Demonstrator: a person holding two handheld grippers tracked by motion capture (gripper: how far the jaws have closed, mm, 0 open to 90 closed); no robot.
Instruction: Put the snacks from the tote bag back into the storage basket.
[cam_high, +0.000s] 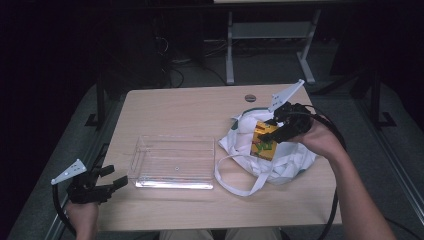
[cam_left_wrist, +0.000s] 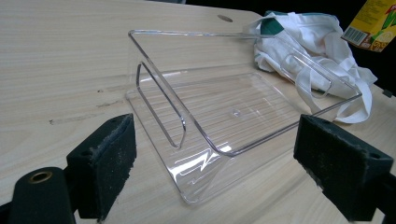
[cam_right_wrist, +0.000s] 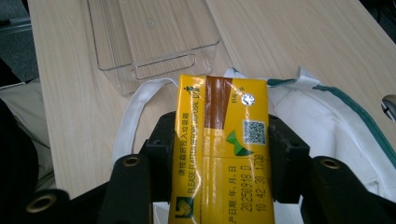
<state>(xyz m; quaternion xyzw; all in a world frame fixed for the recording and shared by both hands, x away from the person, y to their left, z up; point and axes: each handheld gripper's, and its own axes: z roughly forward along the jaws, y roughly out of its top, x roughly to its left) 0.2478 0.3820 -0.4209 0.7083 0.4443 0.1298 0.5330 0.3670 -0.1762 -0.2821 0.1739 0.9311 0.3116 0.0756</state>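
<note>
My right gripper (cam_high: 276, 131) is shut on a yellow drink carton (cam_high: 263, 140), held just above a white cloth bag (cam_high: 295, 162) at the table's right. Along that gripper's own jaws, the yellow carton (cam_right_wrist: 222, 144) sits clamped between both black pads, printed side up, over the white bag (cam_right_wrist: 327, 121). A clear plastic tray (cam_high: 172, 162) lies empty at the table's middle. My left gripper (cam_high: 114, 176) stands open near the front left corner, a short way left of the tray. From it, the clear tray (cam_left_wrist: 233, 112) lies ahead between the spread jaws, with the carton (cam_left_wrist: 373, 23) at top right.
The wooden table (cam_high: 180, 107) has bare room behind and left of the tray. A round cable hole (cam_high: 250, 97) sits near the far edge. The bag's long straps (cam_high: 240, 187) loop out toward the front edge. Desk legs and cables stand on the floor beyond.
</note>
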